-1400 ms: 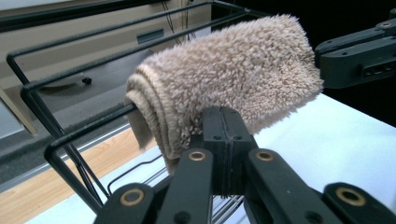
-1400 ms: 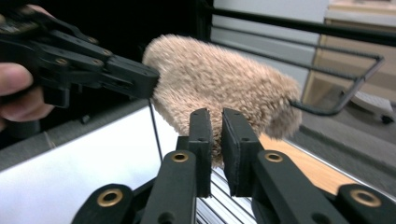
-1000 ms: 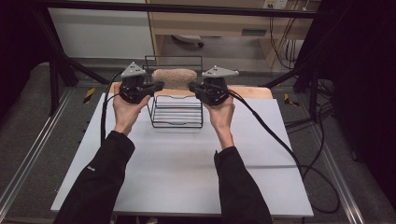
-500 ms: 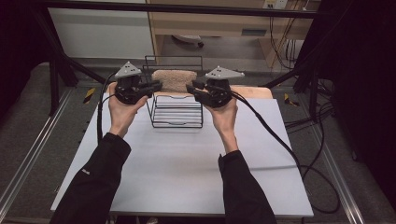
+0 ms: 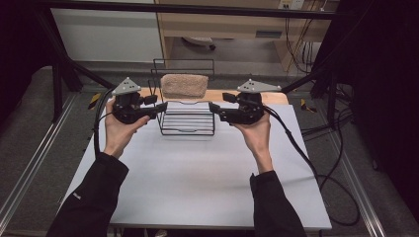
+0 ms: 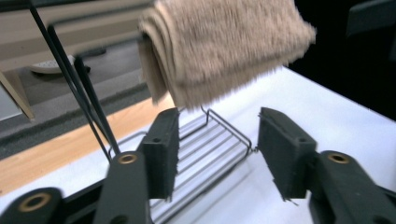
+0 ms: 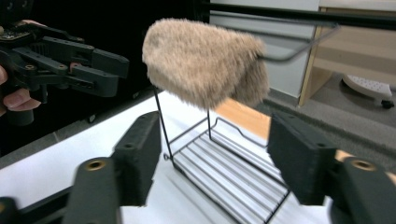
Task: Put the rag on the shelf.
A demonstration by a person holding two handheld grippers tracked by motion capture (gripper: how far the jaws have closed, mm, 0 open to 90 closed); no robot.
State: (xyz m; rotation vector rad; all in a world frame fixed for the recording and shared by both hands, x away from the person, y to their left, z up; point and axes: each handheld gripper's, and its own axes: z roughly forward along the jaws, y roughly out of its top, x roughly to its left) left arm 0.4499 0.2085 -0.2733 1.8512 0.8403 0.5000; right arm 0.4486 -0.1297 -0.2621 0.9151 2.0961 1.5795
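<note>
Beige terry cloth, a folded towel (image 5: 184,85), hangs over the top bar of a black wire rack (image 5: 187,120) at the far middle of the white table (image 5: 197,182). It is the thing both grippers are aimed at, draped evenly and touched by neither.

On the rack's left the left gripper (image 5: 160,106) is held level, its jaws released with nothing between them; in the left gripper view the towel (image 6: 219,46) sits above and beyond the pads, with the rack's ribbed shelf (image 6: 205,158) below. On the other side the right gripper (image 5: 213,107) mirrors it, jaws likewise spread and empty, and its own view has the towel (image 7: 205,63) ahead and above the gap.

Judging from this, the likely step is a pinch on each end of the cloth. Several things could spoil it. Both grippers sit lower than the towel (nearer shelf height), so closing from here could catch thin wire instead of cloth and drag the light rack across the table. A grab on only the outer fold could let the towel unfold and slide off the bar. Uneven lifting could snag it on the frame (image 7: 299,49) and tip the rack.
</note>
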